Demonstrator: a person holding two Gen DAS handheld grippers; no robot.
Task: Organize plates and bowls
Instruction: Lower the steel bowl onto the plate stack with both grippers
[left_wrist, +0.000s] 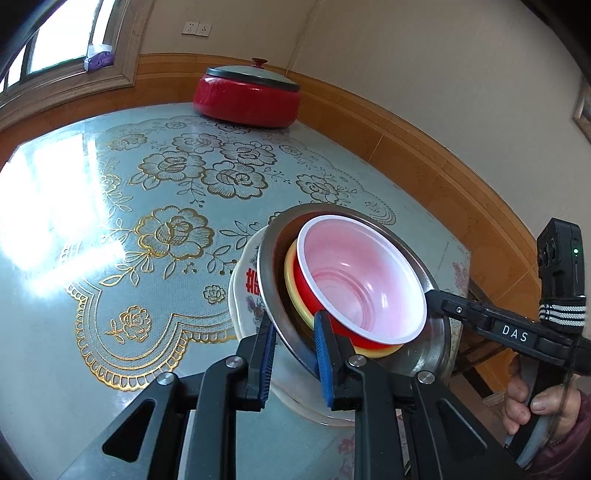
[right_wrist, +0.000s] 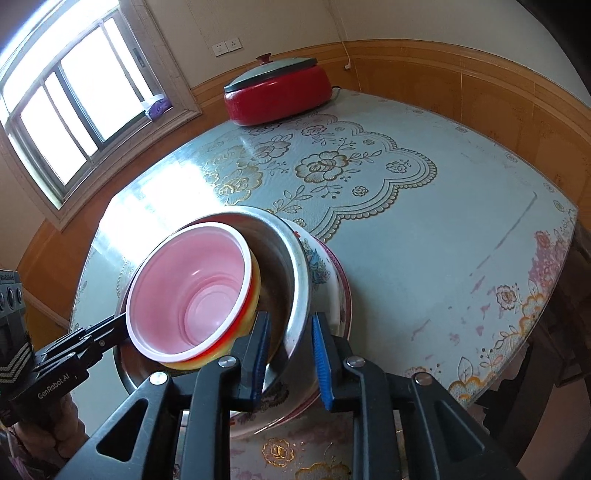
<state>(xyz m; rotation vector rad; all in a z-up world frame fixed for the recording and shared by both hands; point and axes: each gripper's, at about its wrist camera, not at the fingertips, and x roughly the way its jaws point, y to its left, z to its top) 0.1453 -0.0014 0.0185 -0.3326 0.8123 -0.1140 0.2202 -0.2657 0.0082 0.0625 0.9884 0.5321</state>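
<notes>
A stack stands near the table's near edge: a red bowl with a white-pink inside (left_wrist: 364, 275) (right_wrist: 192, 291) sits in a yellow bowl (left_wrist: 295, 299) (right_wrist: 255, 291), inside a steel bowl (left_wrist: 271, 280) (right_wrist: 291, 266), on white floral plates (left_wrist: 245, 291) (right_wrist: 332, 280). My left gripper (left_wrist: 295, 343) straddles the steel bowl's near rim, one blue pad inside, one outside. My right gripper (right_wrist: 290, 350) straddles the opposite rim the same way. Each gripper shows in the other's view, the right (left_wrist: 436, 299) and the left (right_wrist: 114, 325). Whether the pads touch the steel is unclear.
A red electric pan with a grey lid (left_wrist: 247, 94) (right_wrist: 280, 92) stands at the table's far side. The table (left_wrist: 110, 221) (right_wrist: 443, 221) has a pale blue floral glass top. A window and wood-panelled walls lie behind.
</notes>
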